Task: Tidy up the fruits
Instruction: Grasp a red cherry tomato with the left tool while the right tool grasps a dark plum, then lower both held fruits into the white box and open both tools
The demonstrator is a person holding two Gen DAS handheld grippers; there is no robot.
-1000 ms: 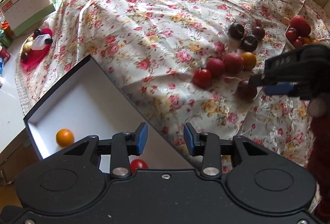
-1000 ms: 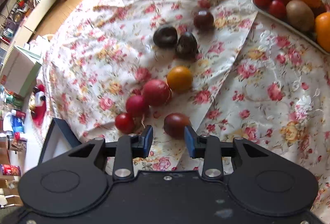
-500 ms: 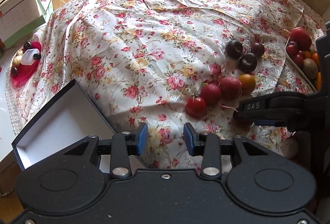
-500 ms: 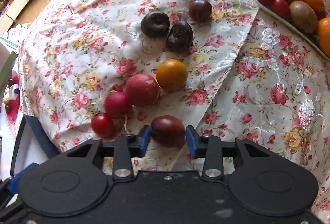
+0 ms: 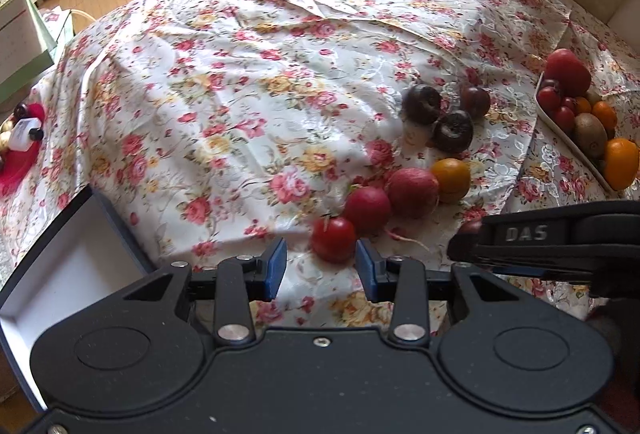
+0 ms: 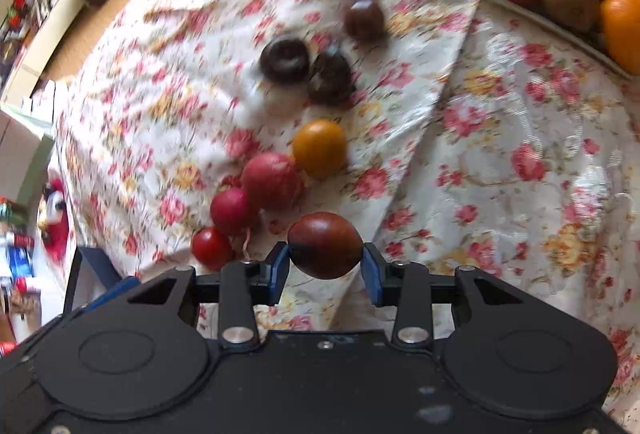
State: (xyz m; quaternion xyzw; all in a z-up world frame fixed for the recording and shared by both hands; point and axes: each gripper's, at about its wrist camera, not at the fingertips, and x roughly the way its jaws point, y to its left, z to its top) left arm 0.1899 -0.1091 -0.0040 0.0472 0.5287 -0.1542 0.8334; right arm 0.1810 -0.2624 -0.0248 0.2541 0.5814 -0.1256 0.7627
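My right gripper point(image 6: 325, 268) is shut on a dark brown-red tomato point(image 6: 324, 244) and holds it just above the flowered cloth; it also shows in the left wrist view point(image 5: 464, 246). My left gripper point(image 5: 321, 266) is open, with a small red tomato point(image 5: 334, 239) just ahead between its fingertips. Beyond lie two red radishes point(image 5: 366, 208), an orange tomato point(image 5: 451, 180) and three dark tomatoes point(image 5: 422, 104). The white box point(image 5: 52, 274) with dark walls is at the lower left.
A white dish point(image 5: 560, 130) of mixed fruit stands at the right, also in the right wrist view point(image 6: 560, 22). A red holder with a small bottle point(image 5: 20, 142) sits at the far left. The cloth has raised folds at the back.
My right gripper closed on the dark tomato and lifted it off the cloth. My left gripper moved right, away from the box, up to the small red tomato.
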